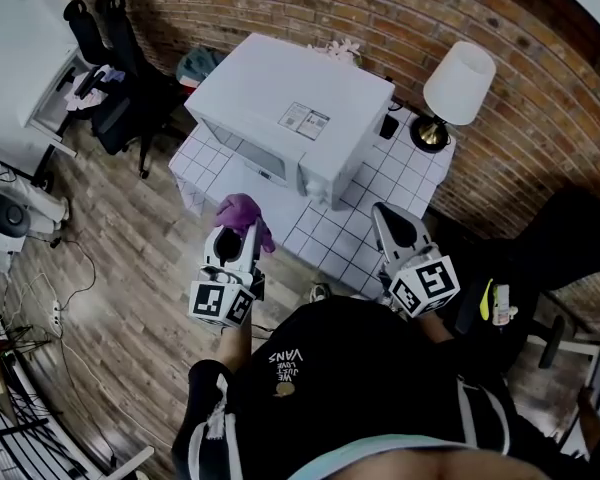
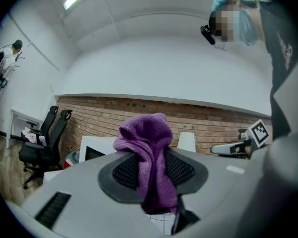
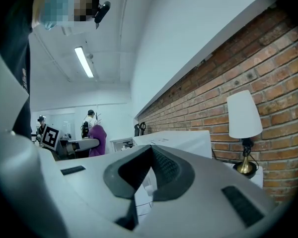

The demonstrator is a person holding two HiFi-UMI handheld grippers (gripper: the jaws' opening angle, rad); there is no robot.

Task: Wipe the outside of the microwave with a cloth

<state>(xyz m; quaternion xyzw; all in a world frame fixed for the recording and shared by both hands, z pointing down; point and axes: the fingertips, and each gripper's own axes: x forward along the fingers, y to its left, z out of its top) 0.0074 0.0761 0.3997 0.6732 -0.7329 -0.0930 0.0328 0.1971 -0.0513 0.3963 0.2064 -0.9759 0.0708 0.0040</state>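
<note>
Head view, microwave (image 1: 290,118) on tiled table (image 1: 332,243), just beyond both grippers, left gripper view alone shows left gripper (image 2: 151,160) clamping purple cloth (image 2: 144,133), right gripper view, right gripper (image 3: 151,150) jaws together, empty.

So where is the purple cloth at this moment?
In the head view, the purple cloth is pinched in the left gripper, at the left, in front of the white microwave.

cloth (image 2: 151,157) purple | microwave (image 1: 280,98) white | wall (image 1: 380,8) red brick | tabletop (image 1: 380,183) white grid-tiled
</note>
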